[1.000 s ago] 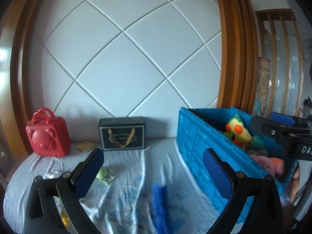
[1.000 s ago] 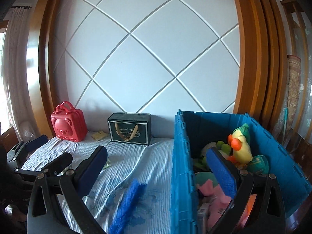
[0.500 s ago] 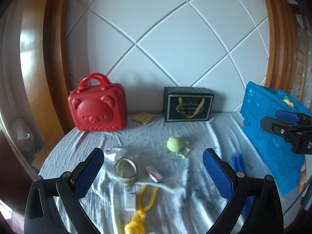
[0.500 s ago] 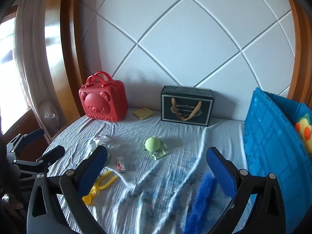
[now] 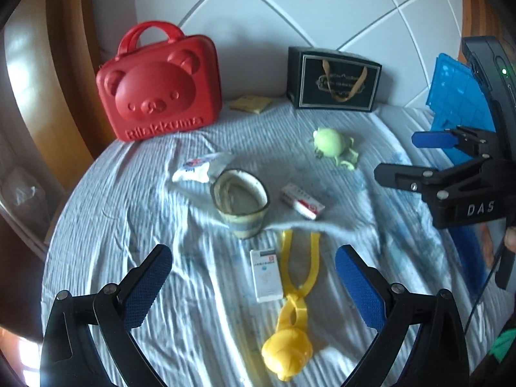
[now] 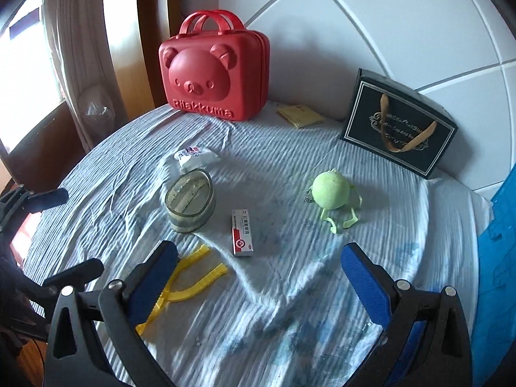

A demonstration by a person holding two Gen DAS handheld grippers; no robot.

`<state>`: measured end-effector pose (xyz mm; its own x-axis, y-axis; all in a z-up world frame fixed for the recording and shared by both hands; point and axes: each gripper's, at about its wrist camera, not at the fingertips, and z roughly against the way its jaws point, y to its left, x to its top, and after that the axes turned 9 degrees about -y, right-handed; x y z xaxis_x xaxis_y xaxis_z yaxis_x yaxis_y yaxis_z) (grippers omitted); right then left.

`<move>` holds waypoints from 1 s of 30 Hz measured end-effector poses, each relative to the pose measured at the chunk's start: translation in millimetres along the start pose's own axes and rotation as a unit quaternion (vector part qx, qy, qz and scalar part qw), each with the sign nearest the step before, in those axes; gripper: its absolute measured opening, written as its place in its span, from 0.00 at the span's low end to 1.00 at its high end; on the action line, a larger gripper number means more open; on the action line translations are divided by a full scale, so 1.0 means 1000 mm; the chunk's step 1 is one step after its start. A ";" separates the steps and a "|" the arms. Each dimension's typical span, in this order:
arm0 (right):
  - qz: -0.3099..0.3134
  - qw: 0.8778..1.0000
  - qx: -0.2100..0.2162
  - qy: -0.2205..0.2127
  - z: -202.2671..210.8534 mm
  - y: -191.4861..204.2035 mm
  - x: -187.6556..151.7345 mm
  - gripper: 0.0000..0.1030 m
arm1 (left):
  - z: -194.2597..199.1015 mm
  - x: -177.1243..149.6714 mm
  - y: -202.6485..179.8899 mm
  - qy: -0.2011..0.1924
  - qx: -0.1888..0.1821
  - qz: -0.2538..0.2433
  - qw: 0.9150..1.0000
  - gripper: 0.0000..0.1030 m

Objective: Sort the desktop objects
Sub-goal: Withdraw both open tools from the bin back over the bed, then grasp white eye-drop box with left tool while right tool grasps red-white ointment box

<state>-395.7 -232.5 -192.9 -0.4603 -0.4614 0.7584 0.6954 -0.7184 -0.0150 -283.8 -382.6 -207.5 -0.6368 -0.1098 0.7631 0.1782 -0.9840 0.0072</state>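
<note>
Striped cloth (image 5: 96,225): yellow tongs (image 5: 298,277) lengthwise, prongs toward wall; left gripper (image 5: 254,277), right gripper (image 6: 258,274) both spread, empty.

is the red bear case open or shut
Shut. The red bear case stands upright on the cloth with its two shell halves pressed together along the side seam and both handles raised side by side; no gap shows.

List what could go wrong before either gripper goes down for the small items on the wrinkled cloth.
1. The white flat box lies touching the yellow plastic tongs under the open left gripper; closing might catch both.
2. The wrinkled blue-white cloth is loose, so fingers may pinch fabric and drag nearby items.
3. The round green plush toy could roll when nudged by the open right gripper.
</note>
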 end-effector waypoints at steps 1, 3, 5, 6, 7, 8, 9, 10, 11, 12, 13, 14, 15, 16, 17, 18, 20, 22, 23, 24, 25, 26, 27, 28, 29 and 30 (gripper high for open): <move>-0.003 1.000 0.004 0.005 -0.010 -0.002 -0.001 1.00 | -0.006 -0.004 0.004 0.006 -0.006 0.008 1.000 0.99; 0.004 1.000 0.004 0.019 -0.029 -0.001 -0.002 1.00 | -0.018 -0.010 0.009 0.014 -0.020 0.020 0.999 0.99; 0.017 0.999 0.004 0.031 -0.048 0.001 -0.004 1.00 | -0.033 -0.015 0.011 0.023 -0.027 0.019 0.999 0.99; 0.023 0.999 0.006 0.038 -0.056 0.002 -0.005 1.00 | -0.040 -0.017 0.010 0.029 -0.030 0.017 0.999 0.99; 0.027 0.999 0.007 0.042 -0.064 0.003 -0.006 1.00 | -0.047 -0.019 0.010 0.033 -0.032 0.014 0.999 0.99; 0.030 0.998 0.009 0.047 -0.072 0.003 -0.007 1.00 | -0.053 -0.020 0.010 0.037 -0.035 0.013 0.999 0.99; 0.029 0.998 0.011 0.049 -0.076 0.002 -0.007 1.00 | -0.060 -0.021 0.011 0.041 -0.038 0.013 0.998 0.99; 0.025 0.998 0.015 0.050 -0.081 0.001 -0.007 1.00 | -0.067 -0.022 0.011 0.047 -0.042 0.013 0.998 0.99; 0.020 0.998 0.017 0.052 -0.084 0.000 -0.007 1.00 | -0.074 -0.023 0.012 0.053 -0.049 0.015 0.997 0.99; 0.017 0.998 0.018 0.052 -0.088 -0.001 -0.007 1.00 | -0.081 -0.024 0.013 0.060 -0.051 0.015 0.997 0.97; 0.015 0.998 0.020 0.052 -0.091 -0.001 -0.008 1.00 | -0.087 -0.025 0.014 0.066 -0.052 0.013 0.996 0.93; 0.015 0.998 0.021 0.054 -0.094 -0.001 -0.008 1.00 | -0.092 -0.027 0.015 0.072 -0.053 0.012 0.996 0.90; 0.014 0.998 0.023 0.055 -0.097 -0.001 -0.008 1.00 | -0.097 -0.028 0.016 0.078 -0.057 0.013 0.995 0.88; 0.016 0.998 0.025 0.057 -0.100 0.000 -0.008 1.00 | -0.101 -0.030 0.016 0.084 -0.061 0.013 0.995 0.82; 0.019 0.998 0.026 0.060 -0.103 0.000 -0.009 1.00 | -0.105 -0.032 0.017 0.089 -0.065 0.014 0.994 0.81; 0.021 0.997 0.027 0.062 -0.106 0.001 -0.009 1.00 | -0.108 -0.034 0.016 0.092 -0.068 0.013 0.993 0.81; 0.026 0.997 0.032 0.067 -0.114 0.002 -0.008 1.00 | -0.112 -0.037 0.015 0.097 -0.068 0.007 0.993 0.81; 0.027 0.996 0.038 0.074 -0.122 0.003 -0.007 0.99 | -0.115 -0.040 0.016 0.102 -0.070 0.007 0.992 0.80; 0.029 0.996 0.041 0.076 -0.125 0.004 -0.007 0.97 | -0.117 -0.041 0.017 0.104 -0.071 0.009 0.992 0.78; 0.031 0.996 0.045 0.078 -0.128 0.005 -0.006 0.96 | -0.118 -0.042 0.020 0.106 -0.071 0.011 0.992 0.77; 0.033 0.995 0.048 0.079 -0.130 0.007 -0.006 0.96 | -0.119 -0.043 0.023 0.107 -0.071 0.016 0.992 0.76; 0.036 0.995 0.050 0.079 -0.132 0.008 -0.006 0.96 | -0.120 -0.044 0.027 0.110 -0.071 0.020 0.991 0.73; 0.038 0.995 0.053 0.079 -0.134 0.009 -0.005 0.96 | -0.119 -0.044 0.030 0.110 -0.070 0.021 0.991 0.70; 0.039 0.994 0.060 0.081 -0.136 0.011 -0.006 0.96 | -0.118 -0.044 0.032 0.109 -0.071 0.022 0.991 0.67; 0.039 0.993 0.067 0.083 -0.139 0.012 -0.006 0.96 | -0.118 -0.045 0.034 0.109 -0.074 0.024 0.991 0.66; 0.043 0.993 0.071 0.087 -0.142 0.014 -0.008 0.96 | -0.118 -0.044 0.034 0.109 -0.076 0.023 0.991 0.66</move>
<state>-460.8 -313.4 -291.6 -0.4757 -0.6092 0.6345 0.8013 -0.5976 0.0270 -337.7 -428.1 -317.3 -0.7804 -0.1658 0.6029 0.1064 -0.9854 -0.1332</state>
